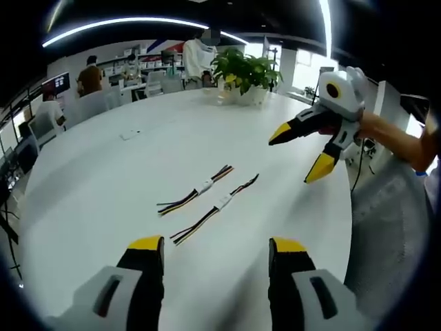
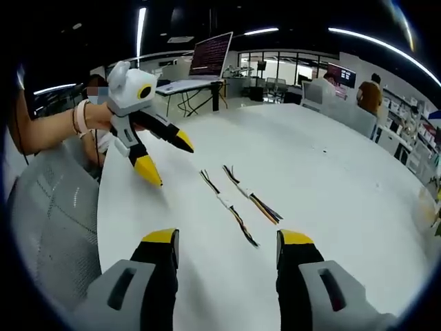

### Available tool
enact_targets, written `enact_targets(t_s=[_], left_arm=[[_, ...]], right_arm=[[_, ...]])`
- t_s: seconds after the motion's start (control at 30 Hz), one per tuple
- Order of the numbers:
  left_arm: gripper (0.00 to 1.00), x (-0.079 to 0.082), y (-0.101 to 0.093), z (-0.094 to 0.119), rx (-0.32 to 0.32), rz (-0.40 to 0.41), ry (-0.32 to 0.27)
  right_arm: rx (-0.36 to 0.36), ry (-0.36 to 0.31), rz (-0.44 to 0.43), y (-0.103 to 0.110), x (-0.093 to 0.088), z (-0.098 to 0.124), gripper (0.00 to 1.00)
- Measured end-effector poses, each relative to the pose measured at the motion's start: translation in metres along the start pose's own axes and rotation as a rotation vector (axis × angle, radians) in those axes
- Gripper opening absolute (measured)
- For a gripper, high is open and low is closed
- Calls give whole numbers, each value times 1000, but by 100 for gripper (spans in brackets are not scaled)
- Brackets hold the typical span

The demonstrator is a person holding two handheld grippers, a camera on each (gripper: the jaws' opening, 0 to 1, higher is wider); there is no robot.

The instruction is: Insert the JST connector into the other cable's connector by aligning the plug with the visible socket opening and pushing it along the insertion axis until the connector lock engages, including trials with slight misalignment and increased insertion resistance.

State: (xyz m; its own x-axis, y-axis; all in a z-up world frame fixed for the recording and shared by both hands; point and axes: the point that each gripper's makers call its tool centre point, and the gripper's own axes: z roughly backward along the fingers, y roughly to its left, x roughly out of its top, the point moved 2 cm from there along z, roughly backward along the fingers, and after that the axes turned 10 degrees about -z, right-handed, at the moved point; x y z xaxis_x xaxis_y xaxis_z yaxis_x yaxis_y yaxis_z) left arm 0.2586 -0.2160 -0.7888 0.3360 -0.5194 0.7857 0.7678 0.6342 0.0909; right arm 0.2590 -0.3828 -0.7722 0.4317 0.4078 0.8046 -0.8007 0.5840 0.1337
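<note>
Right now, in the left gripper view, the left gripper [image 1: 216,247] is seen w/ jaws spread wide apart and nothing held betw. them. Two cable assemblies are laid on the white table [image 1: 103,172], both ahead of the jaw tips and apart from them. The nearer cable [image 1: 217,207] is placed just beyond the gap betw. the jaws, its white connector mid-length, multicolour wires fanned at each end. The farther cable [image 1: 200,187] is laid just beside it, roughly parallel, not touching it. The right gripper [image 1: 298,156] is seen to the right of the cables, raised above the table, jaws parted, nothing gripped; it is held by a hand [image 1: 386,131]. A potted plant [image 1: 244,72] is set at the table's far edge, well apart from the cables.

In the right gripper view, the right gripper [image 2: 228,247] is seen w/ jaws wide open, empty. The nearer cable [image 2: 227,205] is laid ahead of the jaw gap, apart from the tips; the farther cable [image 2: 249,194] lies just beside it, to its right. The left gripper [image 2: 172,163] is held left of the cables, off the table, jaws parted, nothing in them.
</note>
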Motion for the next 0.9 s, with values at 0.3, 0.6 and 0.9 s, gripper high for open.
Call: enact_targets(t_s=[0.3,0.6,0.9], left_arm=[[58,2,-5,9,8,16,-29],[58,-1,-15,12,-6,9,-19],[57,-1,-23,12,-8,-11,-18]], right_arm=[[-9,-9,-23,6,-2,6,55],[-9,-2,-21,13,-6,10,55],[-3,31,-7,18,-14,7,56]])
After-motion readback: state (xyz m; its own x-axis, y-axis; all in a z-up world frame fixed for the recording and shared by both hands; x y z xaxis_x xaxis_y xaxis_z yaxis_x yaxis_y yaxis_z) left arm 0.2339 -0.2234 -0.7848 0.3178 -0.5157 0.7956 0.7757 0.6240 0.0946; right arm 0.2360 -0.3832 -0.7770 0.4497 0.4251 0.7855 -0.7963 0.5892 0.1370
